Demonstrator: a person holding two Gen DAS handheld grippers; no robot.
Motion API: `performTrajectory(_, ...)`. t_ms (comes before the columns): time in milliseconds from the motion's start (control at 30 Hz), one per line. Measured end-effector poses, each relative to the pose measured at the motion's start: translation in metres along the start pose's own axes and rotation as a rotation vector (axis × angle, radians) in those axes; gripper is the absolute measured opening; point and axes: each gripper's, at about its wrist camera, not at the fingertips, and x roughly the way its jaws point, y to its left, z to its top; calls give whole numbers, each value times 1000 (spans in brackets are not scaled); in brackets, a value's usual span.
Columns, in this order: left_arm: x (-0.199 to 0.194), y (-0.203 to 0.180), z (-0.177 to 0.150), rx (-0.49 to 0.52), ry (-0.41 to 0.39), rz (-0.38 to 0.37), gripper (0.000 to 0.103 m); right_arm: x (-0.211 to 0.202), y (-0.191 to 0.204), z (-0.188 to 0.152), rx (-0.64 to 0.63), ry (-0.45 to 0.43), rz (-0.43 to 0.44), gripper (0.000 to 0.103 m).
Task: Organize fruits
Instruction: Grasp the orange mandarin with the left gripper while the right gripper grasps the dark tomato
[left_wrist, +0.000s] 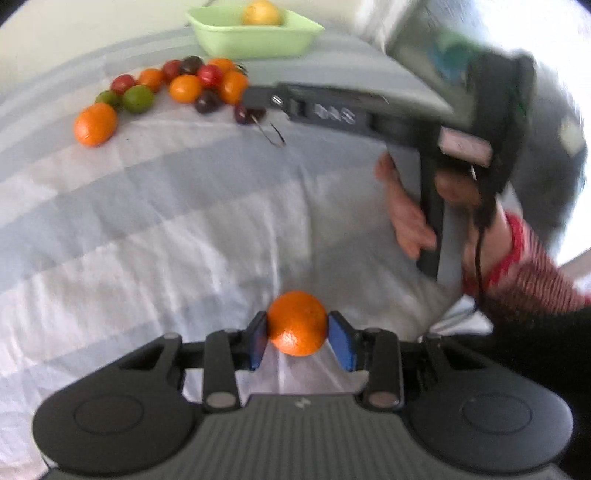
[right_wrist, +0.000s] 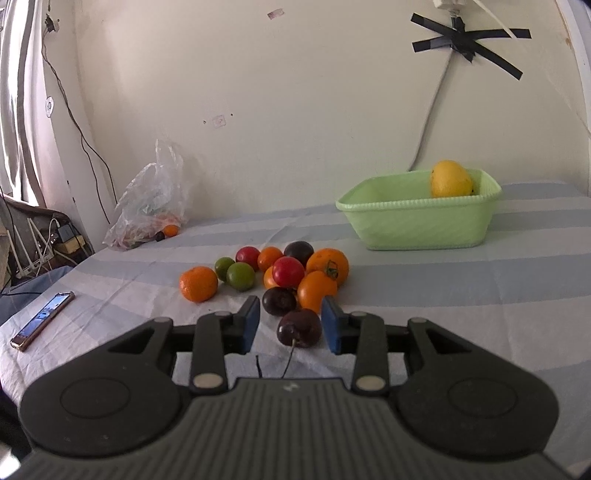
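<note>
Orange (left_wrist: 297, 323) clamped in L tongs (left_wrist: 297, 338); no labels legible.

Surface: bed sheet (right_wrist: 461, 295) — pale blue and white stripes, wrinkled.
Far side: green basket (right_wrist: 421, 225).
Middle: cluster of small fruits (right_wrist: 280, 277) — orange, red, green, dark.
Left edge: phone (right_wrist: 42, 320).
By the wall: plastic bag (right_wrist: 151, 206).
</note>
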Motion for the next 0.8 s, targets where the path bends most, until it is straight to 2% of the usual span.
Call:
performTrajectory(67,-8,14,6,-6,-50,4,35,0,-1,0,8,4,6,39)
performTrajectory(233,2,17,13,14,-176,50,35,2,1,0,-8,21,5,40)
performTrajectory(333,7,21,9,3,-221,33,36,6,2,0,-18,42,-1,44)
performTrajectory(633,7,24,-11,31,-293,14,36,24,8,1,-53,148,-35,44)
performTrajectory(700,5,25,-12,23,-306,18,35,25,12,1,-84,149,-55,40)
performTrajectory(733,1,26,-13,20,-316,24,35,26,14,1,-100,148,-77,33)
performTrajectory(800,-5,29,-7,12,-346,26,35,23,15,1,-110,144,-87,33)
